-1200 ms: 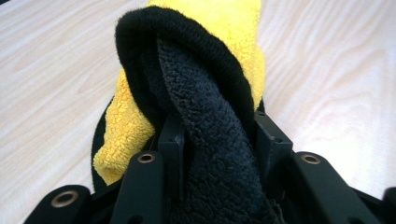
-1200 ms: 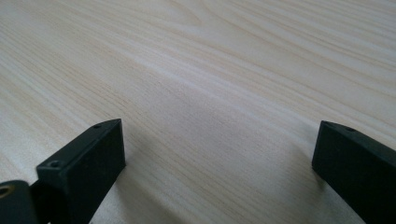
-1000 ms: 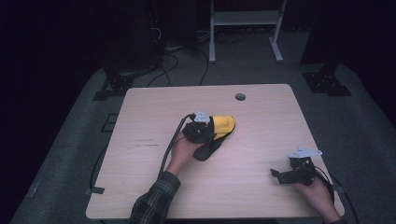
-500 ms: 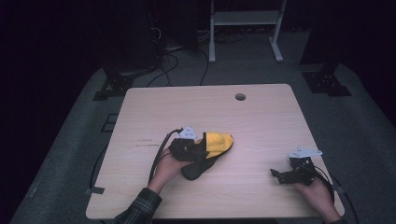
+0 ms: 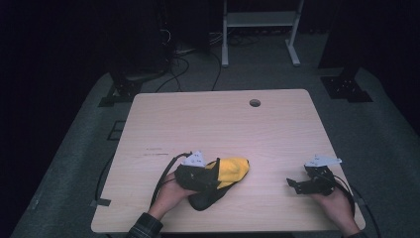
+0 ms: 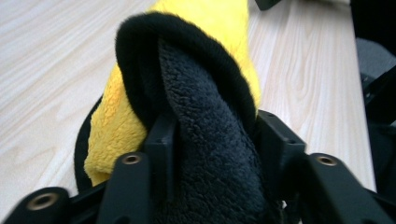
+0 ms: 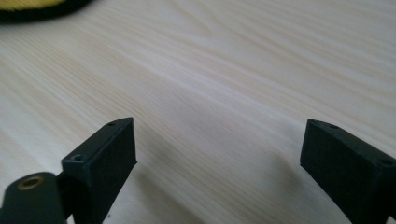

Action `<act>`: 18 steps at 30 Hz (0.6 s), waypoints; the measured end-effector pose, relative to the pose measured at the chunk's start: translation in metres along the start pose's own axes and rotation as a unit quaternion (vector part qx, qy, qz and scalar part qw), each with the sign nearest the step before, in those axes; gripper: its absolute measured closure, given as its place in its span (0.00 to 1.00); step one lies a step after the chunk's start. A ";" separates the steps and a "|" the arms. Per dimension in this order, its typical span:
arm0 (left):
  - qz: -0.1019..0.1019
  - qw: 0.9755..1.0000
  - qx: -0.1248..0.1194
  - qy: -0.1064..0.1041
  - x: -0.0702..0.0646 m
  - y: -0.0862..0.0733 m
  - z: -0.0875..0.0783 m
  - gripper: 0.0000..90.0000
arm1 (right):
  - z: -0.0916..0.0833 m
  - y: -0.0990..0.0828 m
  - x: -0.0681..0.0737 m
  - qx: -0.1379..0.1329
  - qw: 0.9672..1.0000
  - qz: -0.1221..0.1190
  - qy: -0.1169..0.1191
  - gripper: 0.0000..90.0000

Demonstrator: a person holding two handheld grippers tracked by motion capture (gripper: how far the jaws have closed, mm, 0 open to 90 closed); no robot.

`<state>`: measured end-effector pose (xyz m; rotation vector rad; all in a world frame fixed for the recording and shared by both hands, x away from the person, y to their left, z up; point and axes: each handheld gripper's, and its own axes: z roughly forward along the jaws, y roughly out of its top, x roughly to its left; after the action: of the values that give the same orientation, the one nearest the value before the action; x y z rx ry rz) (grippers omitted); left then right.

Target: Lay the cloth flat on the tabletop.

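A fuzzy slipper (image 5: 232,169), yellow outside with a black lining and sole, lies on the wooden table (image 5: 223,124) near its front edge, left of centre. My left gripper (image 5: 212,179) reaches into it from the left. In the left gripper view the black fleece rim (image 6: 210,140) fills the gap of that gripper (image 6: 217,135) and touches both pads; the jaws have just been opening with the rim still between them. My right gripper (image 5: 295,185) rests low at the front right, open over bare wood (image 7: 219,140); its jaws have just been closing slightly on nothing. The slipper's edge (image 7: 28,7) shows far off.
A round cable hole (image 5: 254,103) sits near the table's far edge. Beyond the table stand a white frame's legs (image 5: 225,54) and loose cables (image 5: 183,54) on the grey floor. A black foot plate (image 5: 346,87) lies at the far right.
My left hand has drawn the slipper from the table's middle toward the front edge and a little left. The right hand has stayed where it was.
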<state>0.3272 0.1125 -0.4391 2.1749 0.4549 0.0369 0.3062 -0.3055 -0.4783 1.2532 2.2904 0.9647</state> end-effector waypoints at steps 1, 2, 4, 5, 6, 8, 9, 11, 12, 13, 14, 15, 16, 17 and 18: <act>-0.001 1.000 -0.005 -0.001 -0.001 0.001 -0.002 0.55 | -0.002 0.002 0.002 -0.006 1.000 -0.003 0.004 0.14; 0.000 1.000 -0.007 0.000 -0.002 0.001 -0.004 0.53 | -0.004 0.004 0.004 -0.015 1.000 -0.009 0.009 0.14; -0.002 1.000 -0.021 -0.003 -0.003 0.002 -0.010 0.52 | -0.006 0.008 0.010 -0.027 0.999 -0.010 0.022 0.15; -0.003 1.000 -0.027 -0.001 -0.004 0.002 -0.013 0.51 | -0.006 0.010 0.013 -0.030 0.999 -0.010 0.031 0.15; -0.002 1.000 -0.028 0.002 -0.004 0.001 -0.015 0.51 | -0.006 0.012 0.016 -0.033 0.999 -0.012 0.038 0.15; -0.003 1.000 -0.030 0.009 -0.005 0.000 -0.019 0.49 | -0.008 0.019 0.027 -0.050 0.997 -0.022 0.060 0.16; -0.004 0.999 -0.030 0.013 -0.005 -0.002 -0.022 0.49 | -0.009 0.021 0.032 -0.053 0.996 -0.021 0.070 0.17; -0.008 0.999 -0.034 0.019 -0.006 -0.006 -0.026 0.48 | -0.009 0.024 0.037 -0.058 0.995 -0.024 0.078 0.17; -0.007 0.999 -0.031 0.022 -0.006 -0.008 -0.027 0.47 | -0.009 0.027 0.043 -0.060 0.994 -0.031 0.087 0.17; -0.009 0.999 -0.028 0.030 -0.007 -0.011 -0.030 0.46 | -0.008 0.029 0.048 -0.060 0.993 -0.034 0.094 0.18; -0.010 0.999 -0.027 0.036 -0.007 -0.014 -0.032 0.43 | -0.005 0.033 0.061 -0.060 0.991 -0.046 0.114 0.22; -0.010 0.999 -0.027 0.036 -0.007 -0.014 -0.032 0.42 | -0.005 0.033 0.061 -0.060 0.991 -0.046 0.114 0.22; -0.013 0.999 -0.028 0.040 -0.008 -0.016 -0.033 0.42 | -0.004 0.034 0.066 -0.057 0.990 -0.051 0.120 0.23; -0.015 0.999 -0.027 0.045 -0.008 -0.019 -0.035 0.41 | -0.003 0.036 0.071 -0.056 0.988 -0.056 0.129 0.24; -0.016 0.998 -0.026 0.051 -0.008 -0.022 -0.036 0.39 | -0.001 0.038 0.079 -0.056 0.987 -0.062 0.138 0.25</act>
<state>0.3062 0.1496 -0.4334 2.1215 0.5416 0.1410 0.2860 -0.2254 -0.4496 0.9698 2.4452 1.2687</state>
